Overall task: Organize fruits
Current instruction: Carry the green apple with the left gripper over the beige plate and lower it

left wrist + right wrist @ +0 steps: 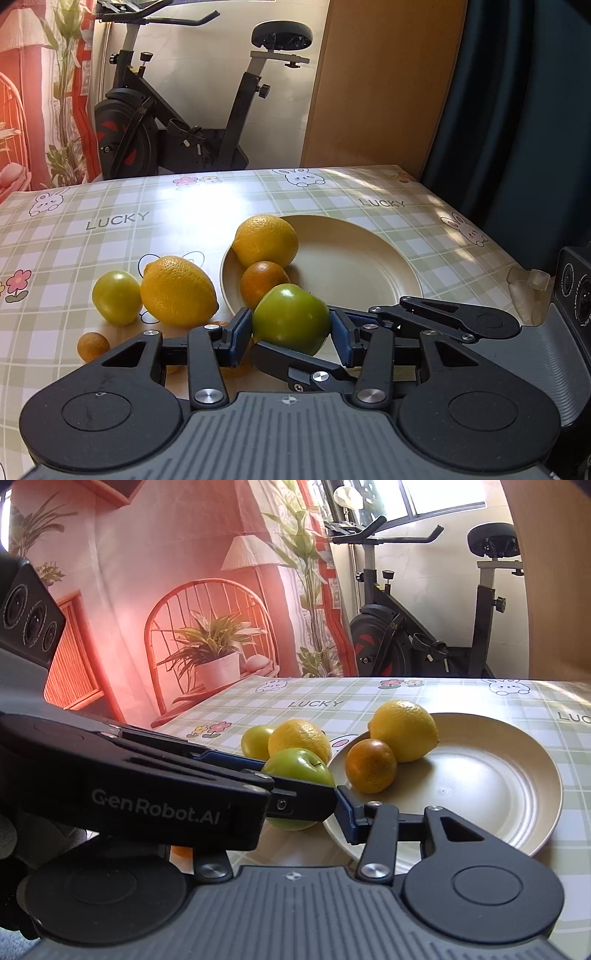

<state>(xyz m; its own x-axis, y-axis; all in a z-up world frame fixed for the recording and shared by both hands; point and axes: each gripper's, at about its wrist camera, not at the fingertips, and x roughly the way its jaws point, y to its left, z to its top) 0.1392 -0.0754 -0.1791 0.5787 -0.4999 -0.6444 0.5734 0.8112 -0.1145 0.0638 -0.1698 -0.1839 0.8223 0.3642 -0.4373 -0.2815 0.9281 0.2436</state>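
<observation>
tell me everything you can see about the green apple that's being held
The green apple is round, glossy and yellow-green, with a short dark stem tilted to one side. It sits clamped between the blue pads of the left tongs, at the near rim of the cream plate. The right tongs are crossed with the left ones around it. Whether it touches the tablecloth is hidden.

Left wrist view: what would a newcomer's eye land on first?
A green apple pinched in the left gripper, right at the near rim of the cream plate. On the plate's left side sit a lemon and a small orange; an exercise bike stands behind the table.
</observation>
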